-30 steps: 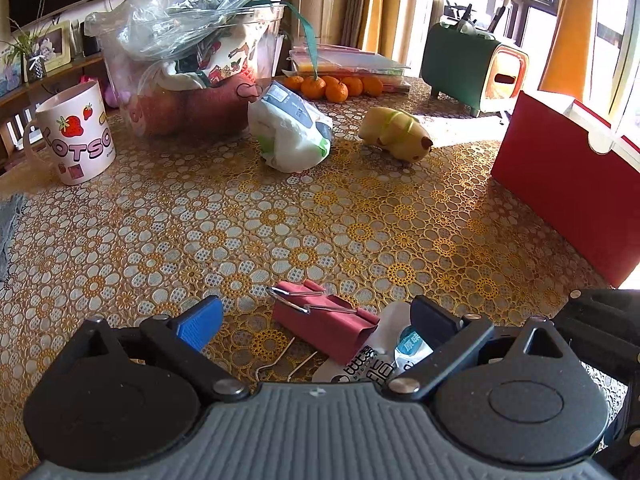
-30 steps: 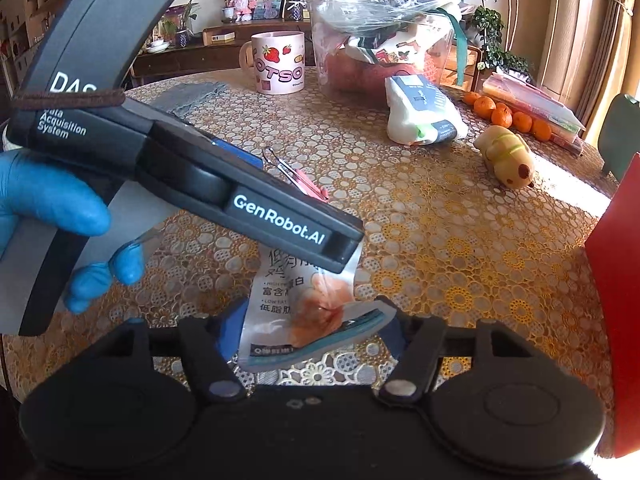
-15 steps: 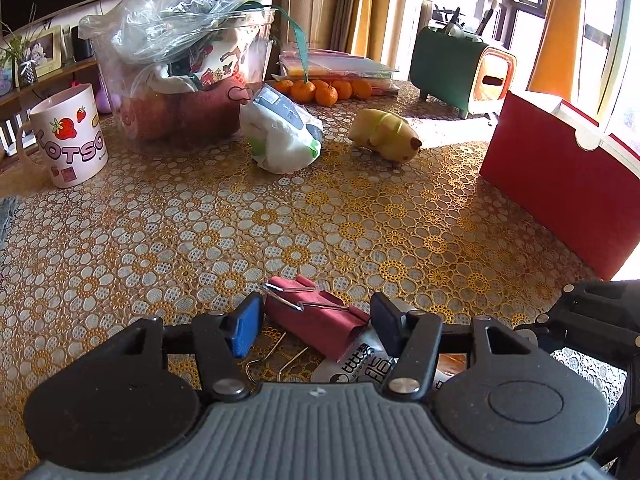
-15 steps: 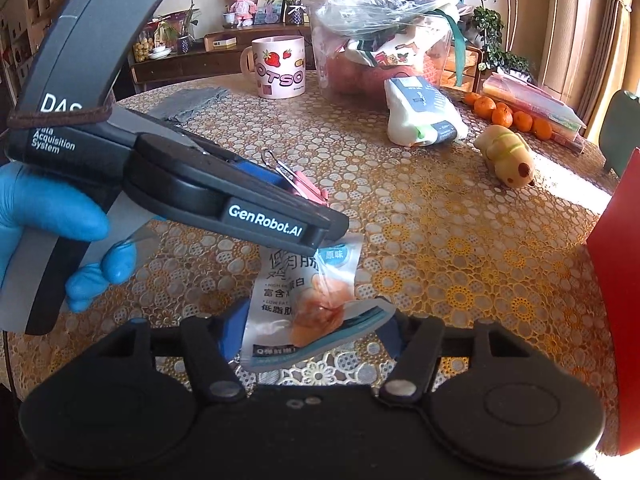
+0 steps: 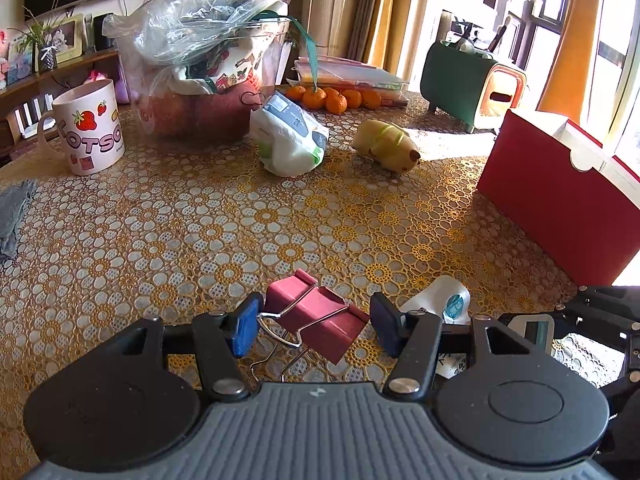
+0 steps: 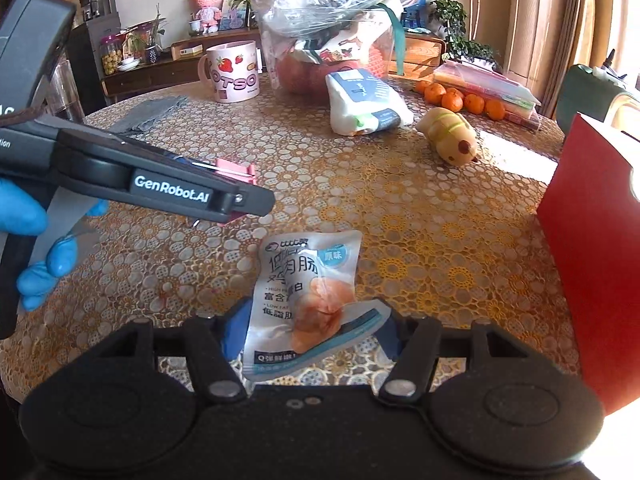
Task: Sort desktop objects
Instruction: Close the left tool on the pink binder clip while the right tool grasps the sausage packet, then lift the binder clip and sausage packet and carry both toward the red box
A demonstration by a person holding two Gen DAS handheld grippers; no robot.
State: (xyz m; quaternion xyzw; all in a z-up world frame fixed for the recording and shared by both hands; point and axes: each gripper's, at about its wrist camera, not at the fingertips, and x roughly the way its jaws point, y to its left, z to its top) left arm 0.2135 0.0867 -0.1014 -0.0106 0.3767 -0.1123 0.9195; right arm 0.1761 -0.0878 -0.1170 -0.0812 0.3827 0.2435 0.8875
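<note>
A red binder clip with wire handles lies on the lace tablecloth between the blue pads of my left gripper. The jaws stand on either side of it with a small gap, so the left gripper is open. In the right wrist view the clip shows partly behind the left gripper's body. My right gripper is shut on the lower end of a white sausage snack packet, which lies on the table. The packet's top corner shows in the left wrist view.
A red box stands at the right. Further back are a yellow toy, a white wipes pack, a strawberry mug, a full clear bin, oranges and a grey cloth.
My left gripper has moved forward over the binder clip and narrowed its jaws around it. The right gripper stays shut on the packet and has drawn it back from under the left gripper.
</note>
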